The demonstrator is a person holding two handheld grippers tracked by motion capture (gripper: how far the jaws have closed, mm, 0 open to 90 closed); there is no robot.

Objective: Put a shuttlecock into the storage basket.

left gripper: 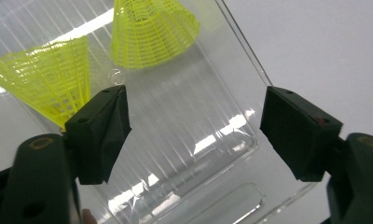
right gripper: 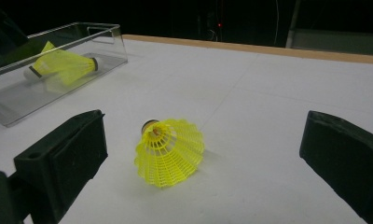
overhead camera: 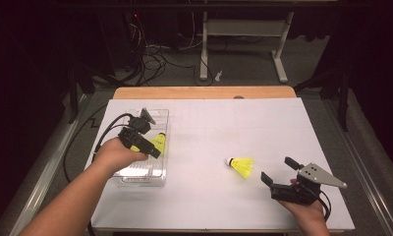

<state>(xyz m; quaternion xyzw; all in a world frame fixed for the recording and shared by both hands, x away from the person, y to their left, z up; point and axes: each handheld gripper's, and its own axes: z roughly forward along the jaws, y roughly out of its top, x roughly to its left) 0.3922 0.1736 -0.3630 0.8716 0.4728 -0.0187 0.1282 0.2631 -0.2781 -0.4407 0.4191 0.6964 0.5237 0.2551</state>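
Over the clear box (overhead camera: 157, 118) my left claw (overhead camera: 141, 140) hung open above two yellow shuttlecocks (left gripper: 149, 32) inside, while my right claw (overhead camera: 275, 172) gaped empty just beside the table's (overhead camera: 209, 128) lone shuttlecock (overhead camera: 242, 166).

Black claws (overhead camera: 146, 138) (overhead camera: 278, 173), black cables; grey triangular plate w/ holes; bare forearms.

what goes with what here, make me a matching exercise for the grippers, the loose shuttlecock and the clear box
1 left gripper
2 right gripper
3 loose shuttlecock
4 clear box

a lying on the white table sheet
b holds yellow shuttlecocks
c open, above the box
d open, aimed at the shuttlecock on the sheet

Pairs: 1-c, 2-d, 3-a, 4-b
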